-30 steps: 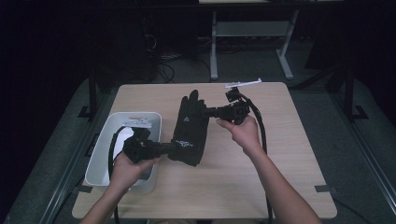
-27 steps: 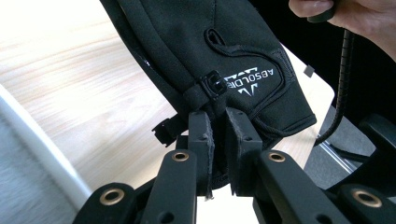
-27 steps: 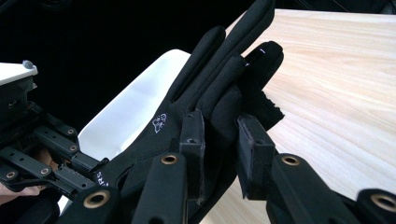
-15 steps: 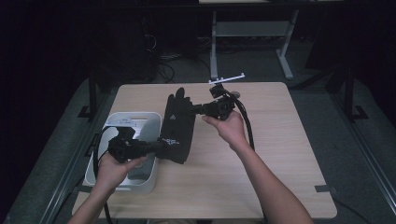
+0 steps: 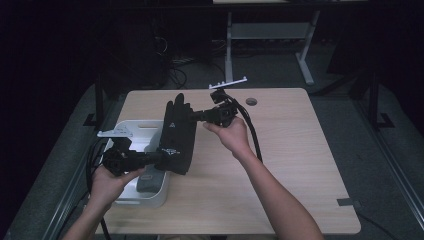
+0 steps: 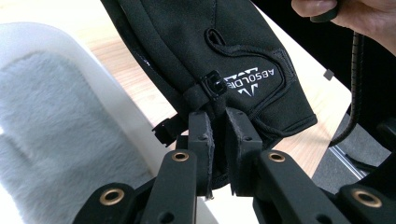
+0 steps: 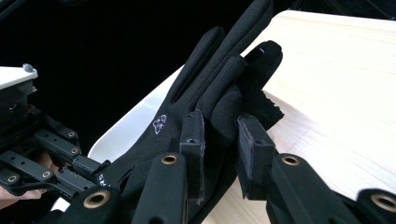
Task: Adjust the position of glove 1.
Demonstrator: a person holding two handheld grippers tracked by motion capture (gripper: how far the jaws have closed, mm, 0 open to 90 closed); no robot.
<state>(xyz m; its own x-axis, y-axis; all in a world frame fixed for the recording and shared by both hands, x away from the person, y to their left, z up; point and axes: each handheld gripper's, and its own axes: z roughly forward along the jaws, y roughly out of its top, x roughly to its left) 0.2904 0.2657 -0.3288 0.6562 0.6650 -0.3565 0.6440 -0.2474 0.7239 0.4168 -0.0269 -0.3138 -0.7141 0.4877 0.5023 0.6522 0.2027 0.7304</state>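
Note:
A pair of black gloves (image 5: 177, 132) hangs stretched between my two grippers, over the right edge of a white bin (image 5: 131, 201). My left gripper (image 5: 156, 157) is shut on the cuff end; in the left gripper view its pads (image 6: 201, 133) pinch the cuff by the clip, below the white logo on the gloves (image 6: 243, 56). My right gripper (image 5: 193, 116) is shut on the finger end. In the right gripper view the right gripper (image 7: 219, 135) clamps a glove finger (image 7: 224, 109), with the left gripper (image 7: 46, 158) farther off at the left.
In the bin lies a grey fuzzy item (image 5: 147, 183), also close by in the left gripper view as grey fuzzy fabric (image 6: 46, 121). The wooden table (image 5: 290, 165) spreads to the right, with a round grommet (image 5: 251, 101) near its far edge. A white desk frame (image 5: 305, 55) stands behind.
Both hands have carried the gloves leftward, from the table's middle to over the bin's right edge. Both grips are unchanged.

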